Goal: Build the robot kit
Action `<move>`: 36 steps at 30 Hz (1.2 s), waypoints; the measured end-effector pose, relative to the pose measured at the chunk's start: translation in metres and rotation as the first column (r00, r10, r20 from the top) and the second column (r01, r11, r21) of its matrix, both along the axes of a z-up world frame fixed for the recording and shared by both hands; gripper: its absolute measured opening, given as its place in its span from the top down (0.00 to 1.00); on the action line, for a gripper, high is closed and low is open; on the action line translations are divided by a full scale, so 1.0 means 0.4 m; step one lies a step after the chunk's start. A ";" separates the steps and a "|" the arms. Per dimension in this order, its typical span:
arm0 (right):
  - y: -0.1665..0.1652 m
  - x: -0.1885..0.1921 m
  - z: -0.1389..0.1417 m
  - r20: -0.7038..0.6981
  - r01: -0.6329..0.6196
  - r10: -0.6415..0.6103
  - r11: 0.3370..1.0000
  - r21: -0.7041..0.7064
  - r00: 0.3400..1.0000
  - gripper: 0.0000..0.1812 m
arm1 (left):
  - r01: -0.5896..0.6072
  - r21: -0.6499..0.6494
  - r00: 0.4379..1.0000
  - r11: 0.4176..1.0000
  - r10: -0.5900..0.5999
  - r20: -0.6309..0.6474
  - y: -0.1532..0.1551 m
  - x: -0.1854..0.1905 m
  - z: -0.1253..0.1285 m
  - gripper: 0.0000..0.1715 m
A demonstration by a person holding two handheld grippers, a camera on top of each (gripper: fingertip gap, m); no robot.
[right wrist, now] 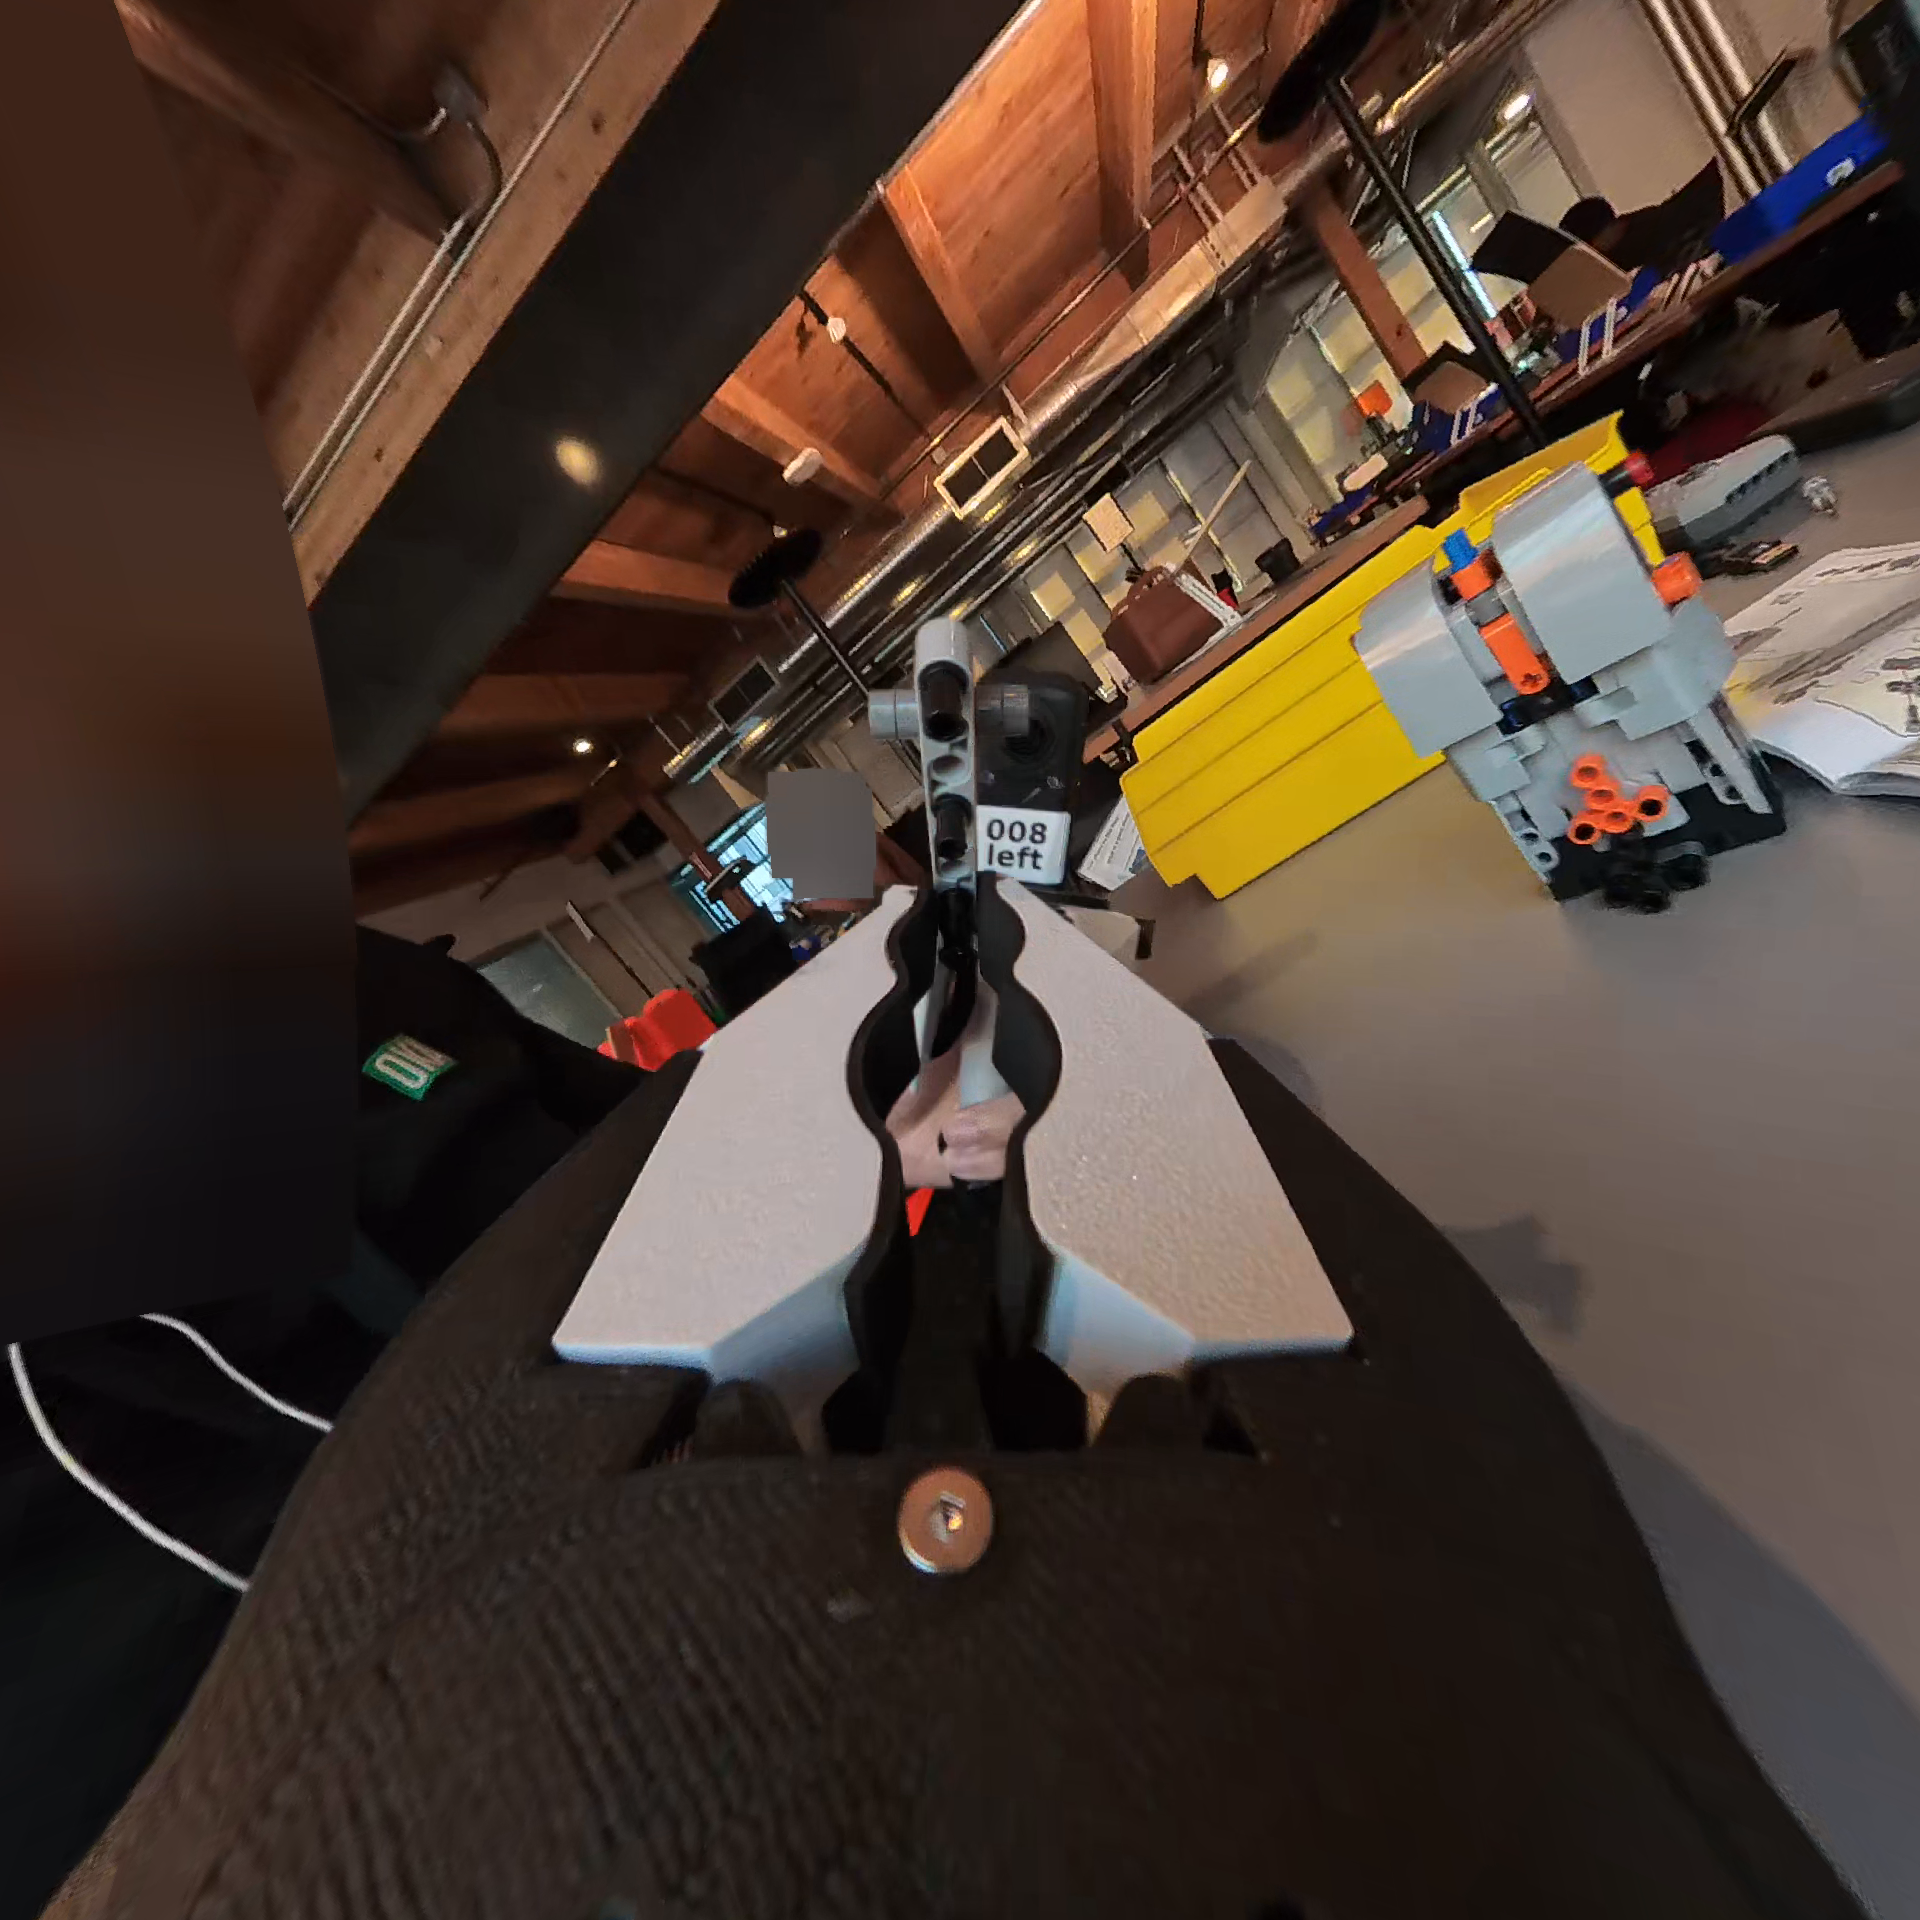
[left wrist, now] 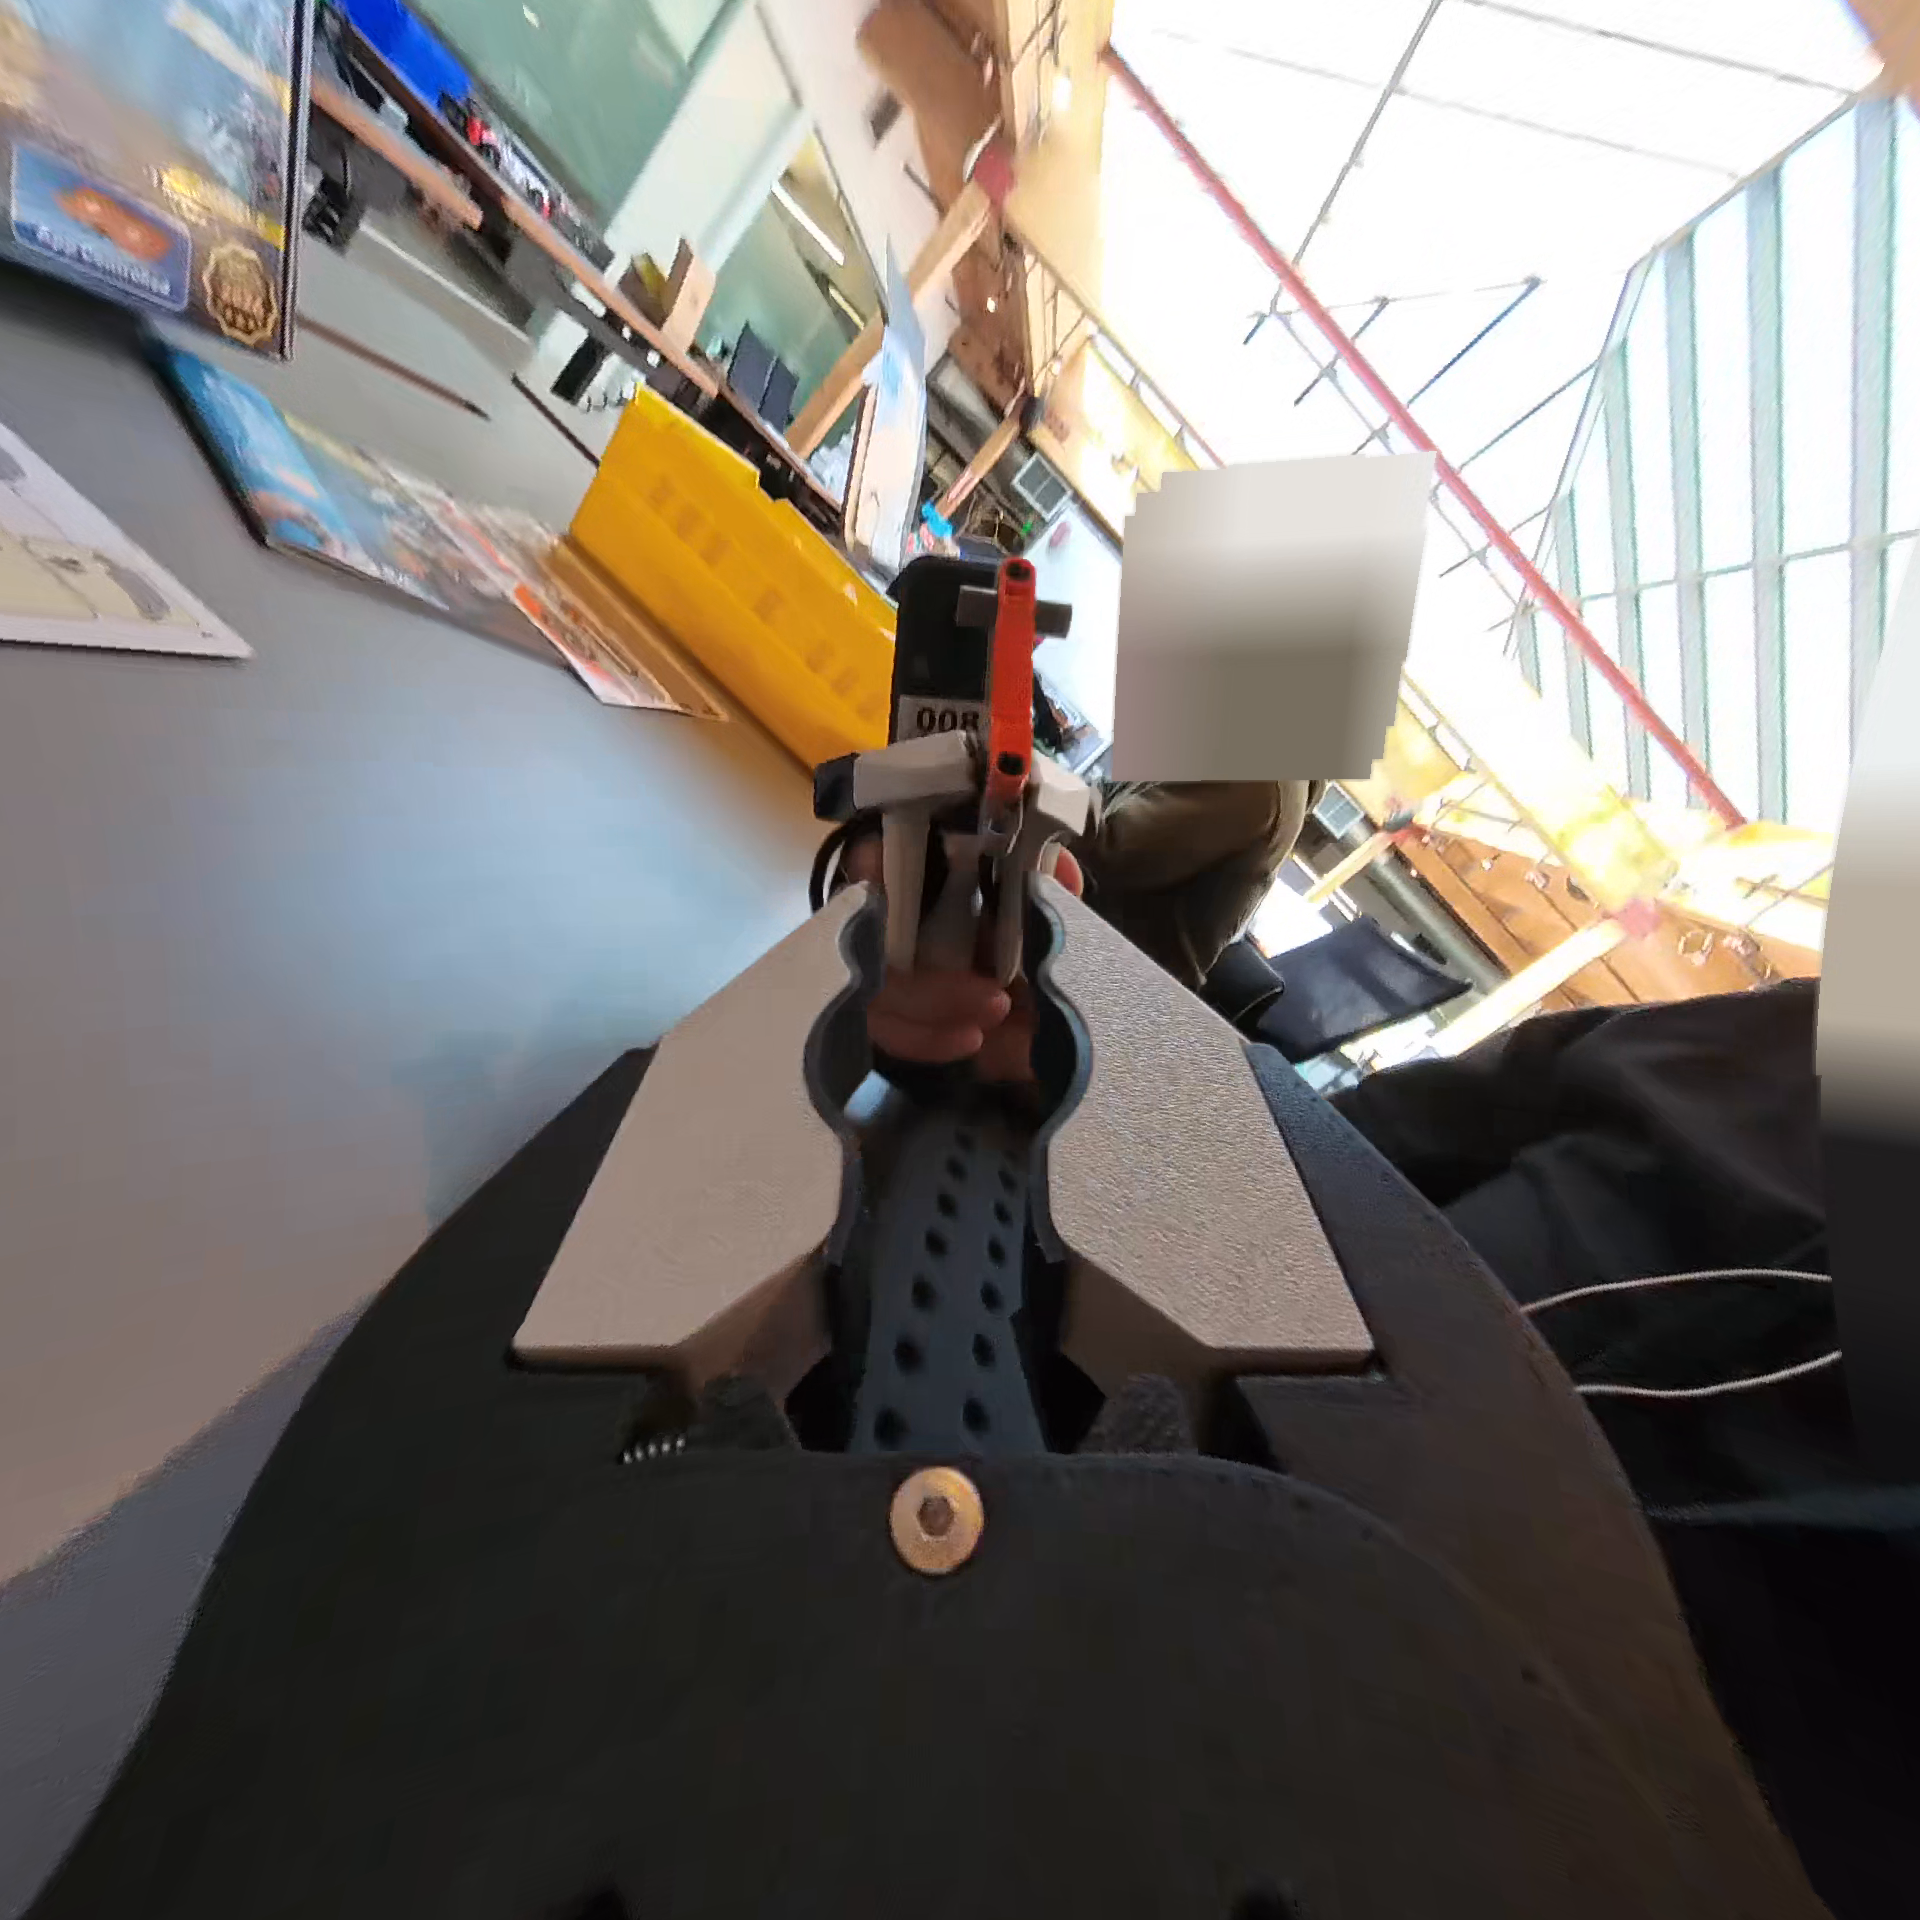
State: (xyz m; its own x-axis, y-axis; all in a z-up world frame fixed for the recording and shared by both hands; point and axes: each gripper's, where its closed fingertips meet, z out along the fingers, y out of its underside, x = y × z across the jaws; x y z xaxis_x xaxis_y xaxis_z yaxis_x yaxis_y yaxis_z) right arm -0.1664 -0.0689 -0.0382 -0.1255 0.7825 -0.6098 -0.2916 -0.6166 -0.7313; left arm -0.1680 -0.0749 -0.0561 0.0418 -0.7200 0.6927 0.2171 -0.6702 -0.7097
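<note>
Grey beam (right wrist: 948, 769) sits clamped, seemingly, in right gripper (right wrist: 954, 914) jaws.

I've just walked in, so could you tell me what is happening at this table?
A person works two handheld grippers facing each other above a grey table. The right gripper is shut on a grey holed beam with black pins; the left gripper grips a dark blue holed piece. A part-built brick model and yellow bin stand nearby.
</note>
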 end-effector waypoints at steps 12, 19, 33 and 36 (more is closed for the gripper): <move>0.001 -0.035 -0.015 0.038 0.040 -0.040 0.999 -0.010 0.998 0.92 | 0.057 0.073 0.998 0.996 -0.056 -0.012 -0.012 0.000 0.021 0.97; 0.030 0.040 -0.016 0.205 0.074 -0.101 0.988 0.134 0.973 0.81 | 0.304 0.037 0.867 0.952 -0.260 -0.425 -0.047 -0.074 -0.047 0.97; -0.102 -0.104 -0.166 0.746 -0.489 0.188 0.848 0.206 0.639 0.88 | 0.617 -0.066 0.332 0.784 -0.335 -0.882 -0.105 -0.088 -0.170 0.96; -0.099 -0.100 -0.187 0.782 -0.508 0.175 0.838 0.201 0.599 0.96 | 0.628 -0.075 0.307 0.775 -0.335 -0.891 -0.101 -0.088 -0.172 0.96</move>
